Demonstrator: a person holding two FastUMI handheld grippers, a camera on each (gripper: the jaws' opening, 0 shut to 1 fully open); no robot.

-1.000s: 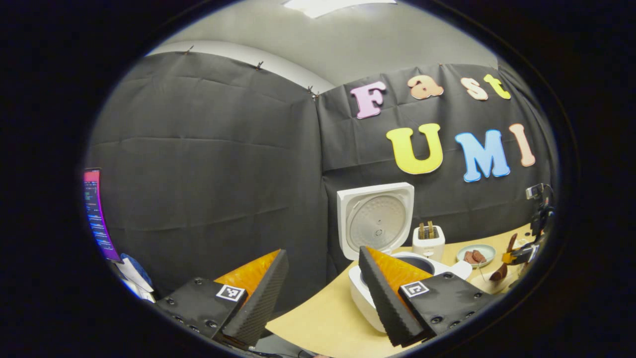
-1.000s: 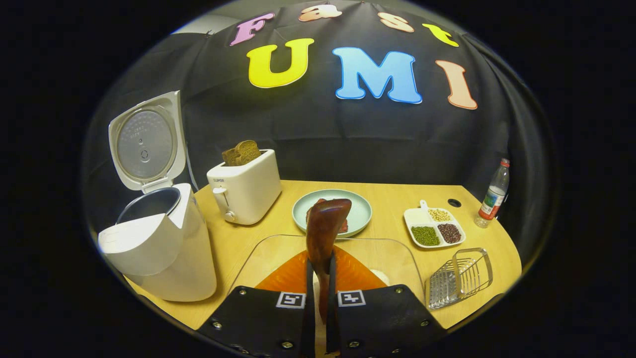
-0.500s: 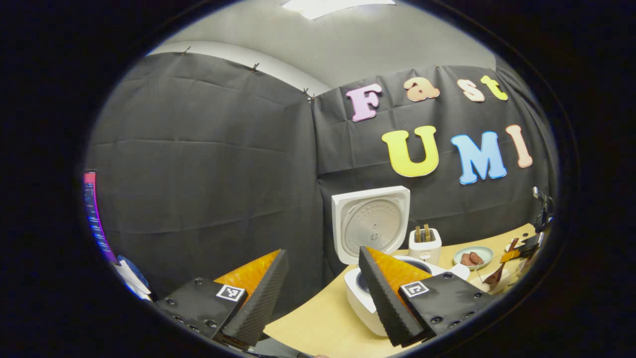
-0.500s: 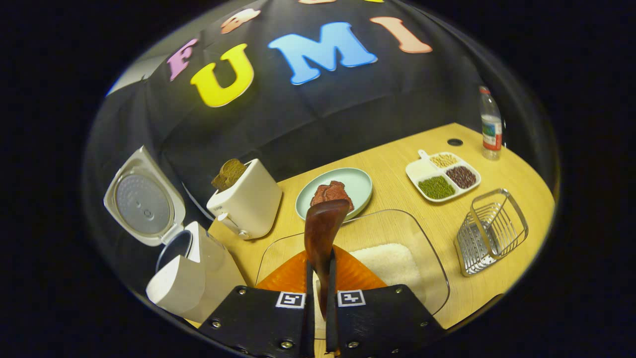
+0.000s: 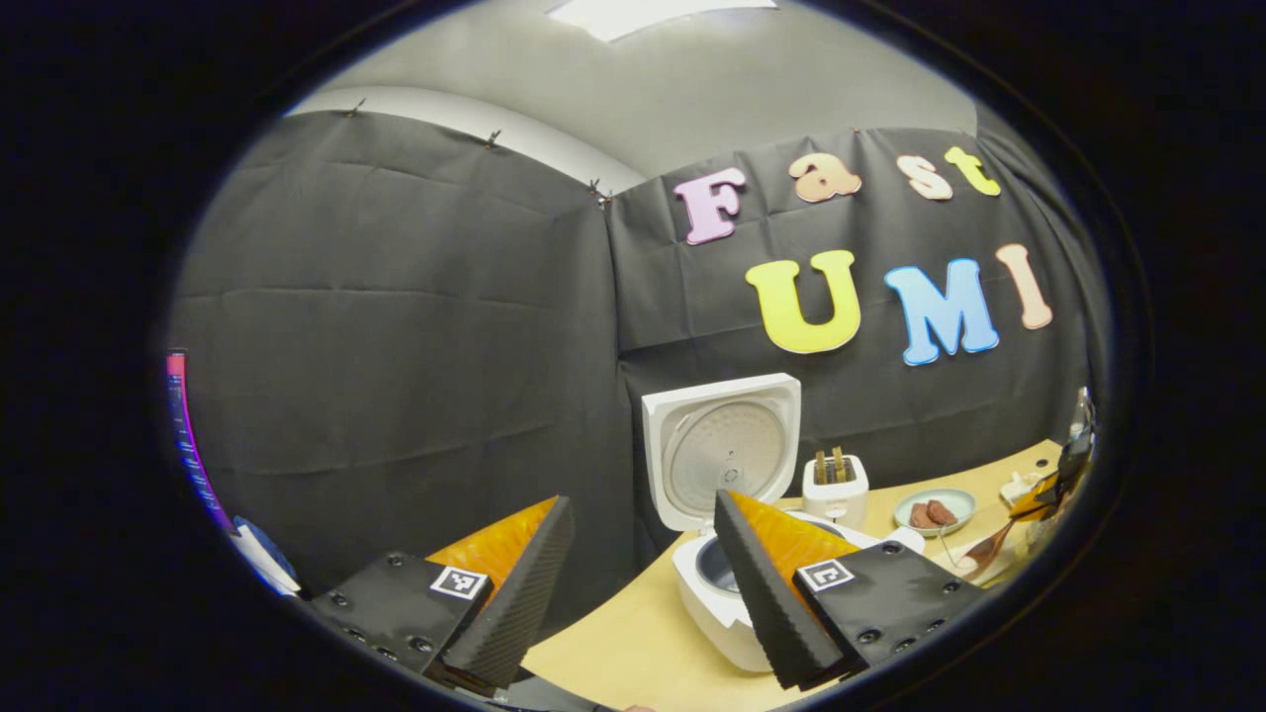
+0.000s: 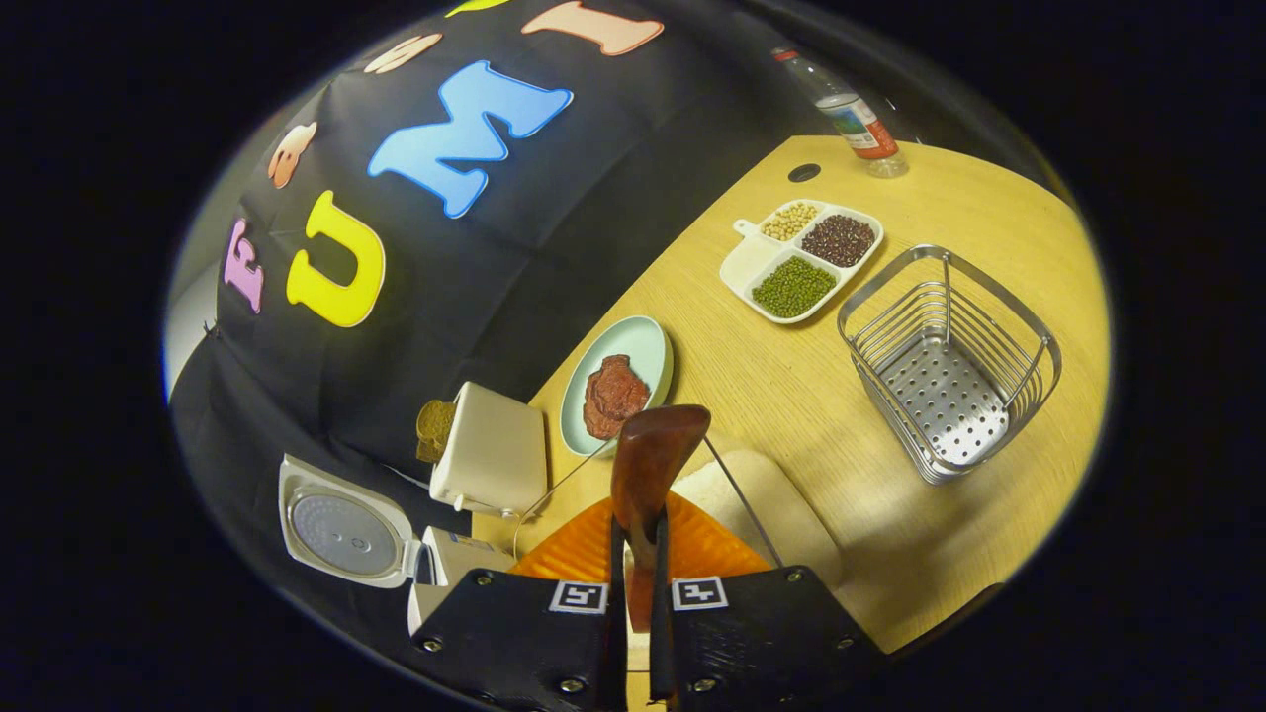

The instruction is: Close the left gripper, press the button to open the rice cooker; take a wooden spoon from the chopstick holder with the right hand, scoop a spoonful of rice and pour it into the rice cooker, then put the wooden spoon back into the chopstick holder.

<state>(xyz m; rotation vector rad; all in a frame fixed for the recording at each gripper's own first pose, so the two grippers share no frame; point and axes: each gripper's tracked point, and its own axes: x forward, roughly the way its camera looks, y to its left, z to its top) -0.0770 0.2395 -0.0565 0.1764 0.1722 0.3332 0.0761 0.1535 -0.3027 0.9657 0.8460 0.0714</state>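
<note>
In the right gripper view my right gripper (image 6: 634, 578) is shut on the handle of a dark wooden spoon (image 6: 651, 463). The spoon's bowl points forward over a clear glass dish (image 6: 744, 502) holding white rice (image 6: 781, 499). The view is rolled steeply to one side. The wire chopstick holder (image 6: 945, 366) stands to the right of the dish. The white rice cooker (image 6: 348, 534) sits low on the left with its lid up. In the left gripper view my left gripper (image 5: 638, 593) is open, beside the open rice cooker (image 5: 720, 450). The right gripper (image 5: 1043, 494) and the wooden spoon (image 5: 989, 546) appear far right.
A white toaster (image 6: 490, 450) with bread stands beside the cooker. Behind the dish are a pale green plate (image 6: 645, 346) with meat, a divided tray of beans (image 6: 801, 262) and a water bottle (image 6: 846, 104). A lit monitor (image 5: 183, 435) stands at the left edge.
The right gripper has rolled and tipped downward with the spoon, so the table now slants and the rice dish lies closer under the spoon. The left gripper has turned slightly and stays open.
</note>
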